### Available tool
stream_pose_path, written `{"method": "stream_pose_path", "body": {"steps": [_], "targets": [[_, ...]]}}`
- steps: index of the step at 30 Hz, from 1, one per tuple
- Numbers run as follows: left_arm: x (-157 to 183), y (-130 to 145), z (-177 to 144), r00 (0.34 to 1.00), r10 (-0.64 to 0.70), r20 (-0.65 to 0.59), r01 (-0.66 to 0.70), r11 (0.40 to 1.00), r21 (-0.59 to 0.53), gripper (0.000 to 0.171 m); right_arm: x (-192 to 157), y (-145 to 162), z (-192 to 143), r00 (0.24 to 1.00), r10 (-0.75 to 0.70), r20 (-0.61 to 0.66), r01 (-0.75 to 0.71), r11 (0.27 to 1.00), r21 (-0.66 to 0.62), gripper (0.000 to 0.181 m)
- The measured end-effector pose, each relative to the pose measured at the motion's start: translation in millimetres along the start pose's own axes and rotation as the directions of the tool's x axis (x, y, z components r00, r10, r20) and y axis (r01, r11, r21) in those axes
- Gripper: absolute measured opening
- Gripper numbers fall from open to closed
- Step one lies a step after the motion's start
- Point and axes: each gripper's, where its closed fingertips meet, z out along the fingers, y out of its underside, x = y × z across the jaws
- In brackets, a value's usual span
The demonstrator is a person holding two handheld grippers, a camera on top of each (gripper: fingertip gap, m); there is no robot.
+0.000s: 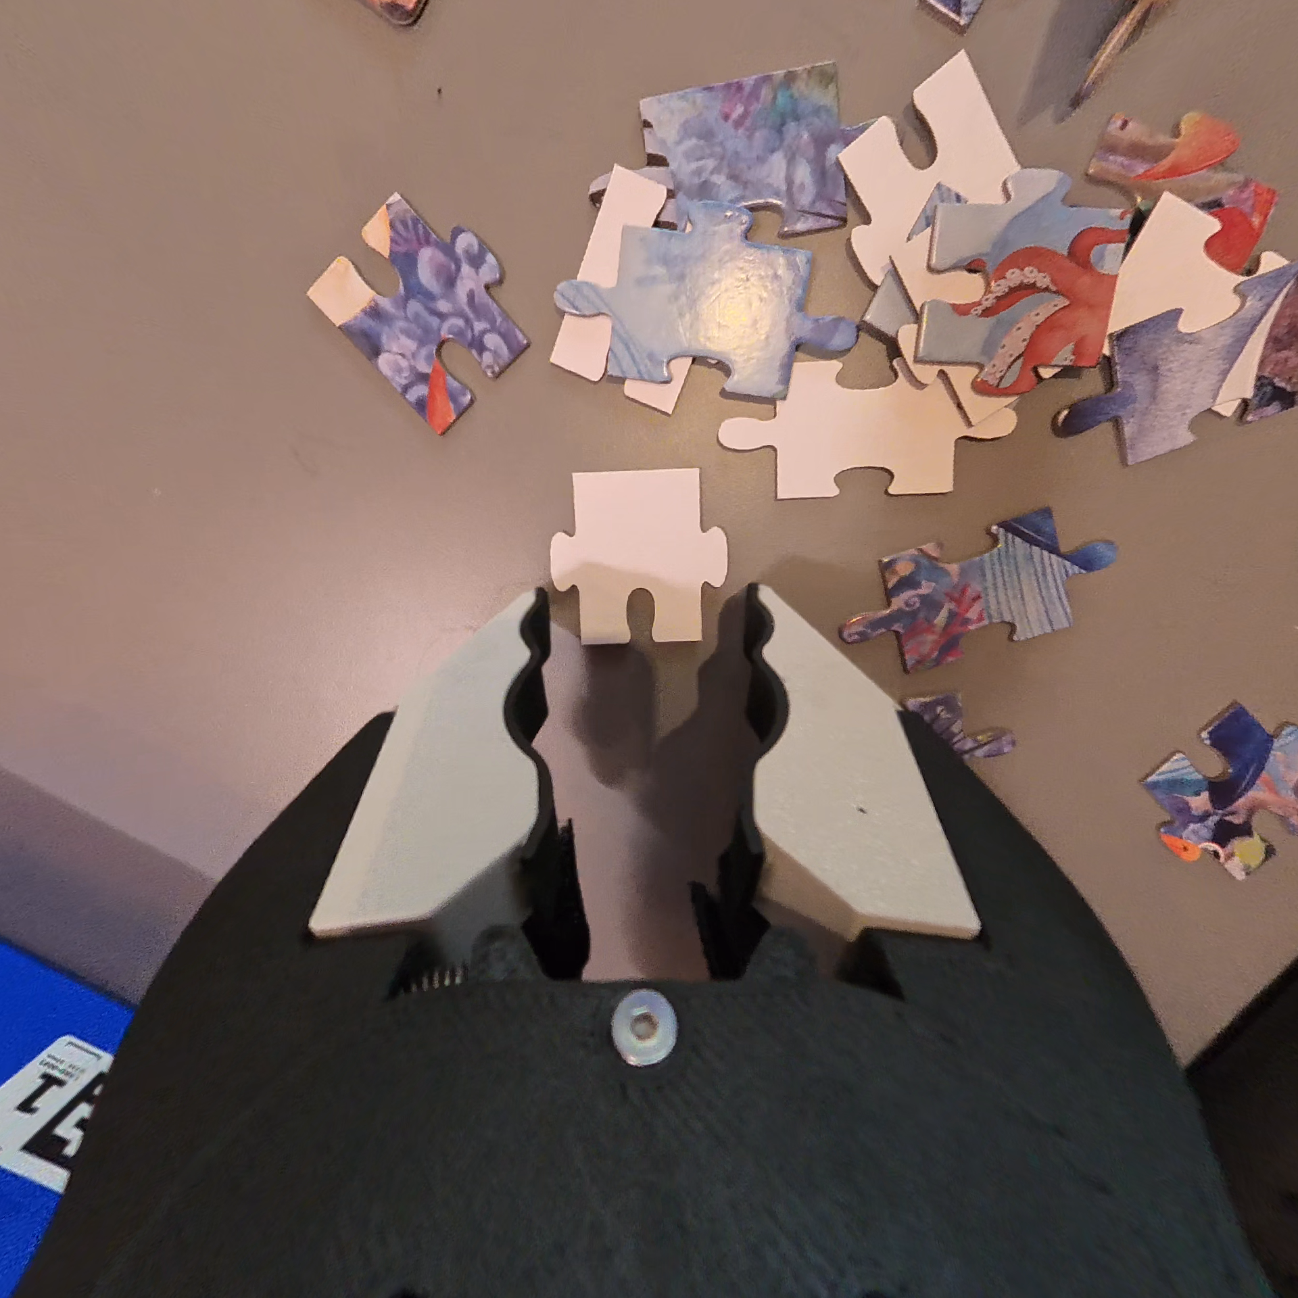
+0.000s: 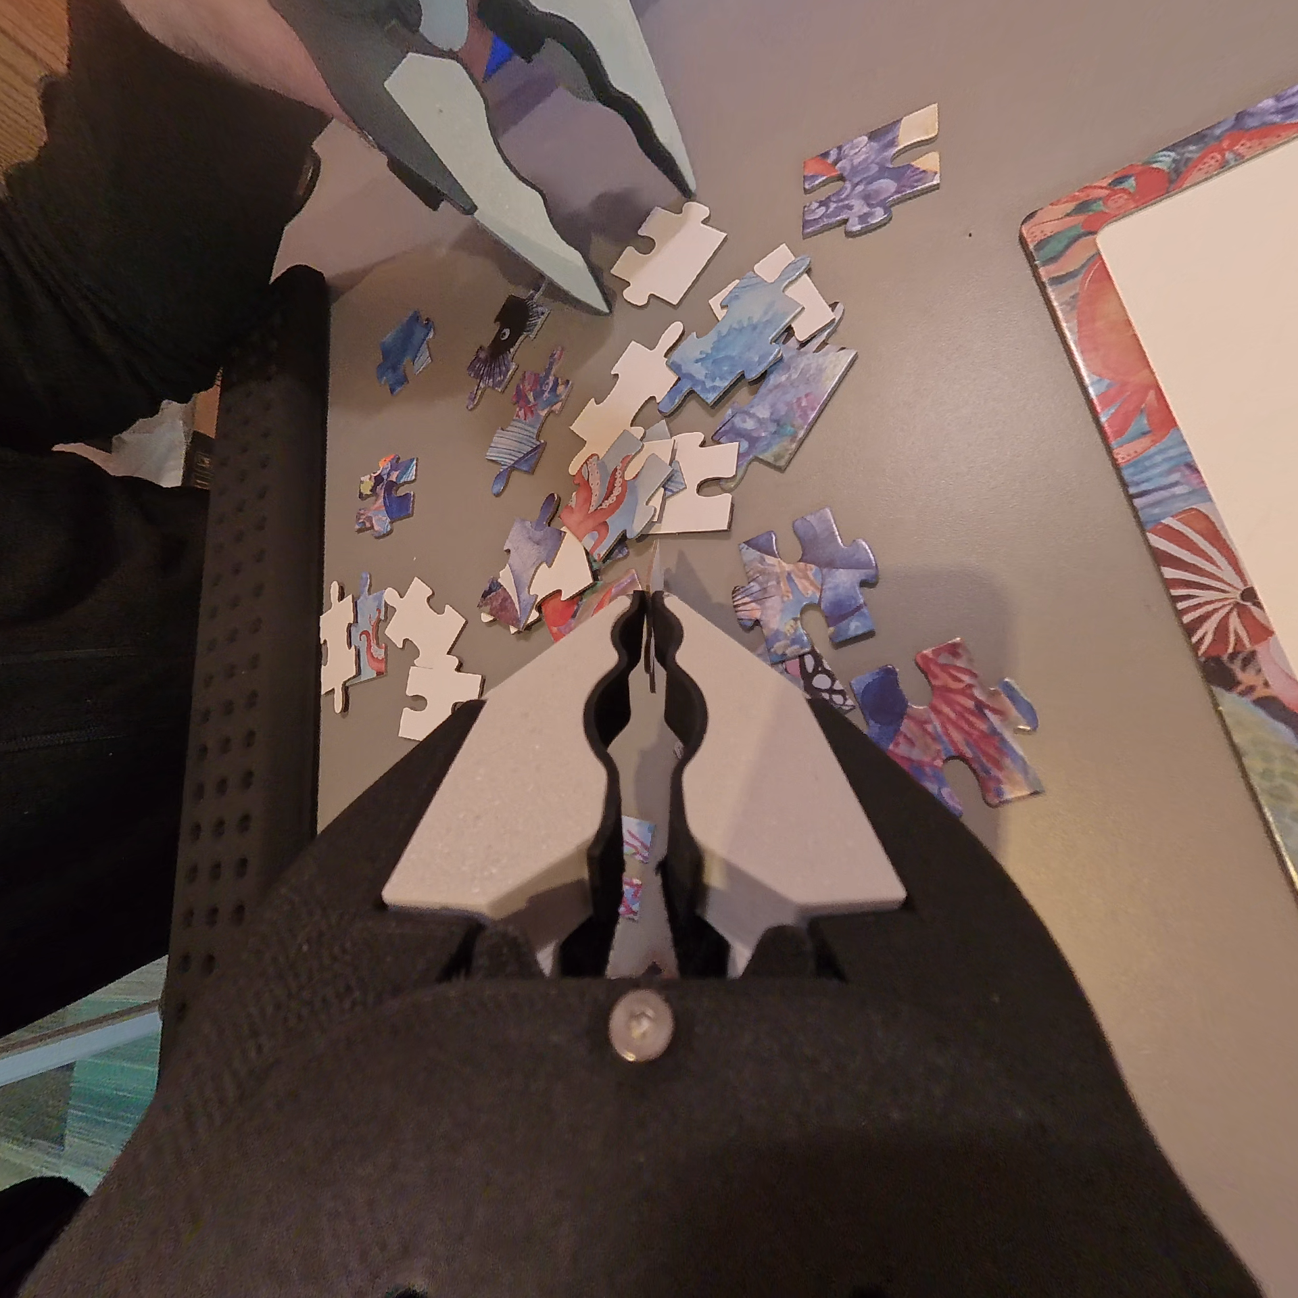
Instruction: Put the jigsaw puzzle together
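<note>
Left tongs (image 1: 643,604): released, jaws spread wide, hovering over the grey surface (image 1: 211,492). A white face-down piece (image 1: 636,548) lies flat just beyond the tips, its near tabs reaching between the jaws; can't tell if either tip touches it.

Right tongs (image 2: 647,597): clenched on a thin puzzle piece (image 2: 638,853) held edge-on between the jaws; a printed red/blue face shows in the gap near the hinge, and a thin edge pokes out past the tips.

Loose pieces, left wrist view: main pile (image 1: 913,281) far right, mixed face-up and face-down, overlapping. It includes a pale blue piece (image 1: 709,309) and an orange octopus piece (image 1: 1032,295). A purple-blue piece (image 1: 421,309) sits alone to the far left of the pile. A striped blue piece (image 1: 976,597) lies right of the tongs, apart from the pile.

Right wrist view: puzzle tray (image 2: 1124,435) at the right edge, printed border, blank white centre with no pieces visible in it. A red coral piece (image 2: 948,723) lies near right of the tongs. A person's dark sleeve (image 2: 105,281) is at the left.
</note>
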Motion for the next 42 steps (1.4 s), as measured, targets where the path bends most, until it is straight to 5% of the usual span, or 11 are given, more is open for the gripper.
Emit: {"method": "stream_pose_path", "body": {"steps": [3,7,13,18,21,26,30,33,36,39,42], "targets": [[-3,-1,0,1.000,-0.020,0.011,0.020,1.000,0.017,0.033,0,1,1,1.000,0.002,0.001,-0.002,1.000,-0.002,0.000],[-1,-2,0,1.000,-0.026,0.009,0.026,0.999,0.044,0.032,-3,-2,3,1.000,-0.025,0.001,0.025,1.000,0.003,0.002],[6,-11,-6,0.996,-0.066,-0.053,0.072,0.990,0.124,0.032,-1,-3,3,0.994,-0.088,-0.068,0.087,0.996,-0.019,0.030],[34,-43,-32,0.966,-0.054,-0.252,0.129,0.949,0.289,0.032,-8,-21,-3,0.964,-0.224,-0.140,0.229,0.973,0.023,0.035],[69,-71,-59,0.888,0.020,-0.459,0.186,0.897,0.400,0.033,-31,-43,-1,0.889,-0.411,-0.200,0.431,0.900,0.068,0.038],[108,-89,-76,0.744,0.111,-0.659,0.233,0.882,0.411,0.033,-65,-60,15,0.655,-0.683,-0.323,0.717,0.697,-0.021,0.038],[123,-92,-84,0.640,0.143,-0.755,0.258,0.886,0.386,0.032,-77,-57,22,0.569,-0.756,-0.322,0.779,0.622,-0.084,0.011],[120,-98,-89,0.638,0.161,-0.753,0.279,0.863,0.421,0.038,-77,-55,18,0.602,-0.742,-0.295,0.762,0.644,-0.065,0.000],[103,-100,-87,0.730,0.150,-0.666,0.241,0.856,0.457,0.064,-73,-61,1,0.707,-0.650,-0.278,0.684,0.728,0.037,0.000],[77,-88,-63,0.888,0.139,-0.439,0.076,0.896,0.438,0.066,-53,-47,-17,0.852,-0.484,-0.199,0.503,0.862,0.056,0.000],[66,-66,-35,0.951,0.187,-0.247,-0.101,0.941,0.324,0.068,-31,-25,-28,0.947,-0.296,-0.125,0.302,0.953,0.033,0.000]]}}
